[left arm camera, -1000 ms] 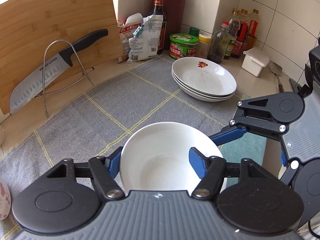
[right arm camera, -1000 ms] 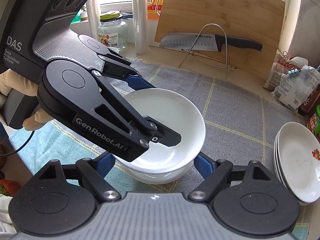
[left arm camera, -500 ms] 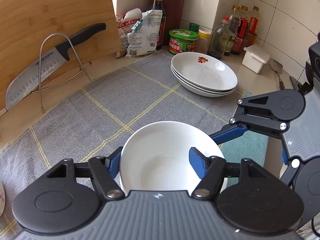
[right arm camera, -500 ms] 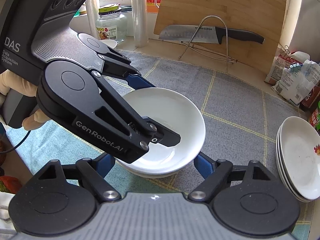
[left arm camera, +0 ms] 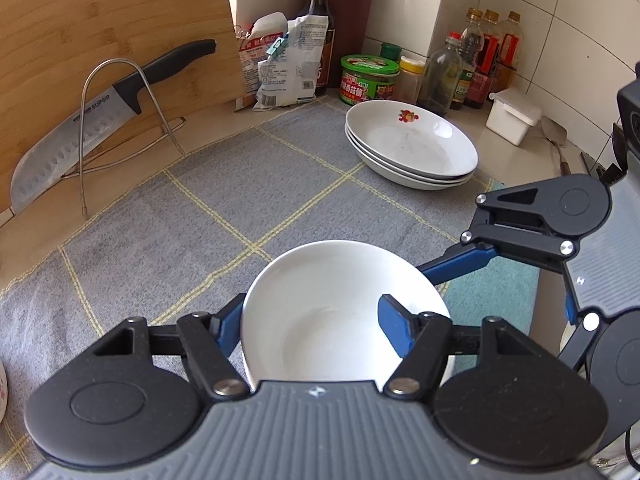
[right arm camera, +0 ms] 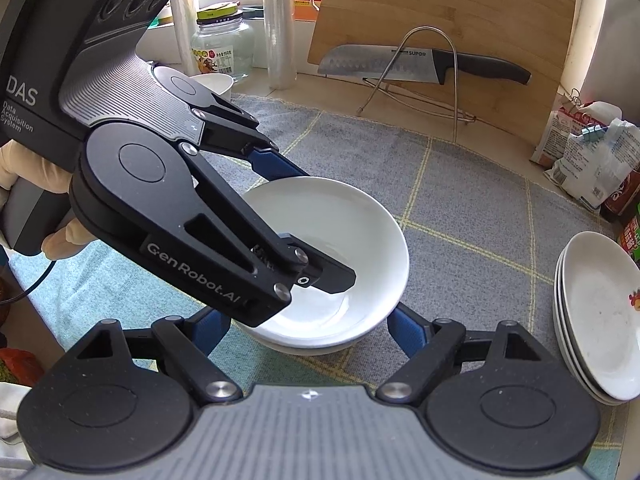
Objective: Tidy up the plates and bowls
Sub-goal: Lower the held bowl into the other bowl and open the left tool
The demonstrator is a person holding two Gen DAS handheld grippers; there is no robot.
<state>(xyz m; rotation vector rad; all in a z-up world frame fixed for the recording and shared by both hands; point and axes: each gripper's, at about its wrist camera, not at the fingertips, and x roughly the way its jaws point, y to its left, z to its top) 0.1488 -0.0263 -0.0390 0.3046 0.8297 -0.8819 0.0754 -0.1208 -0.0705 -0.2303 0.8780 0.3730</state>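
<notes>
A white bowl (left arm camera: pixel 332 312) sits between the fingers of my left gripper (left arm camera: pixel 312 320), one finger inside the rim and one outside, shut on its wall. In the right wrist view the same bowl (right arm camera: pixel 352 232) rests in another white bowl (right arm camera: pixel 296 346) beneath it. My right gripper (right arm camera: pixel 308 328) is open, its blue fingers on either side of the lower bowl; whether they touch it I cannot tell. A stack of three white plates (left arm camera: pixel 412 148) with a red flower mark lies at the far right of the grey mat (left arm camera: pixel 224 208), and shows in the right wrist view (right arm camera: pixel 600 312).
A knife (left arm camera: pixel 100 108) leans on a wire stand against a bamboo board (left arm camera: pixel 100 28). Food bags (left arm camera: pixel 284 68), jars and bottles (left arm camera: pixel 472 68) and a white box (left arm camera: pixel 512 116) line the back wall. A glass jar (right arm camera: pixel 220 44) stands by the window.
Both grippers and the bowls have shifted slightly; the view has drawn back and up a little from the mat. The grips look the same.
</notes>
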